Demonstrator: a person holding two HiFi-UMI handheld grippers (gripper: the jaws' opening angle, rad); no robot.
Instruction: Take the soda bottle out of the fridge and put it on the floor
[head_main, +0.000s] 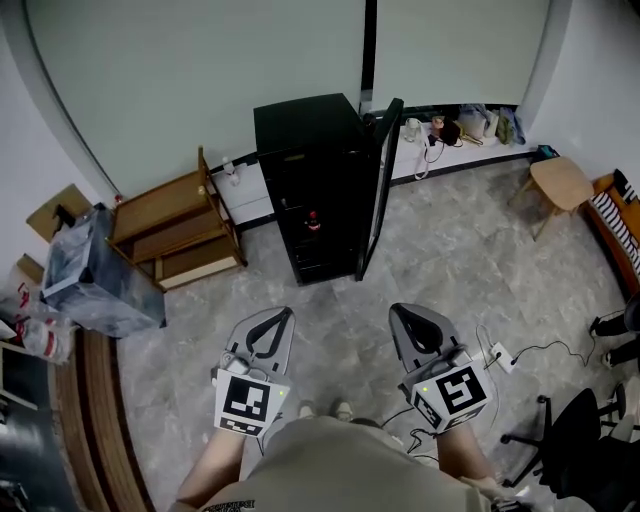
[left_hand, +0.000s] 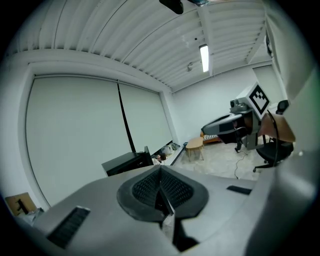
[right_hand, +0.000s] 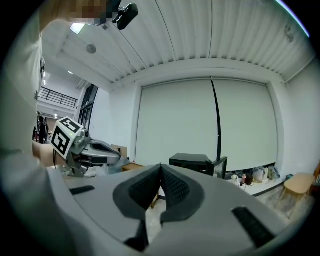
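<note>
Head view: the soda bottle sits inside the open fridge, well away; left gripper view, your left hand-held gripper is clenched empty; right gripper view, the right hand-held gripper too (open one early), or you'll topple the bottle.

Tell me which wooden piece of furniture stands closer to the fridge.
The wooden shelf unit, close by the black fridge on its left in the head view; the wooden stool stands well away, beyond the open fridge door.
</note>
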